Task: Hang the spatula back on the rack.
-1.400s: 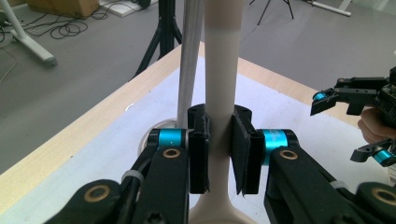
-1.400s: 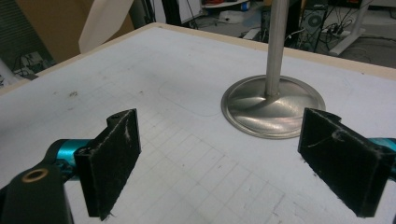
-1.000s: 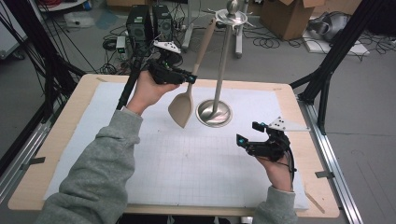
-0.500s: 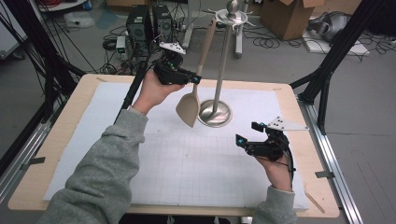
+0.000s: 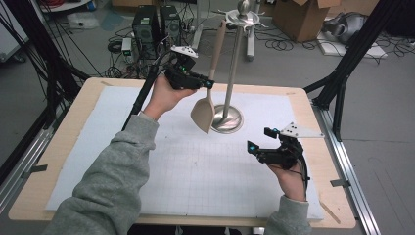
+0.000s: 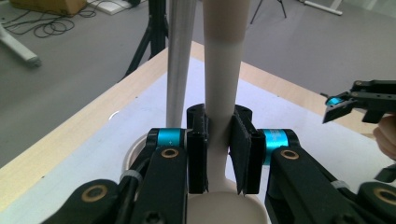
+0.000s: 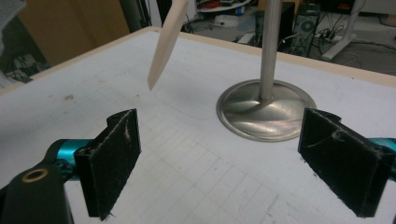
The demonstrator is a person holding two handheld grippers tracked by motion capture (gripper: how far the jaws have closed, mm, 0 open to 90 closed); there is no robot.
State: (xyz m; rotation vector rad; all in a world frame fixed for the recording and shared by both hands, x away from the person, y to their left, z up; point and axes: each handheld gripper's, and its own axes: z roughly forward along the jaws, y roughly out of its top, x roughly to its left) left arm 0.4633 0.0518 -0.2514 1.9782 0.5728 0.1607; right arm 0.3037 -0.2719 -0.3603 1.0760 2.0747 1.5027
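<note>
A beige spatula (image 5: 203, 113) hangs blade down above the mat, its handle leaning up toward the top of a metal stand (image 5: 234, 68). My left gripper (image 5: 208, 84) is shut on the handle just above the blade; in the left gripper view both pads press the spatula (image 6: 223, 70), with the stand's pole (image 6: 181, 60) just behind it. The stand's round base (image 7: 266, 109) rests on the mat. To the right of the base, low over the mat, my right gripper (image 5: 259, 139) stands open with nothing between its jaws. The spatula's blade (image 7: 167, 32) hangs clear of the mat.
A white gridded mat (image 5: 186, 166) covers most of the wooden table (image 5: 83, 105). Black frame posts (image 5: 342, 83) rise at the table's far corners. Computers, cables and a cardboard box (image 5: 303, 17) lie on the floor beyond.
My left gripper has lifted the spatula and carried it right, closer to the stand, so the handle now reaches near the stand's top. The right gripper has barely moved.
</note>
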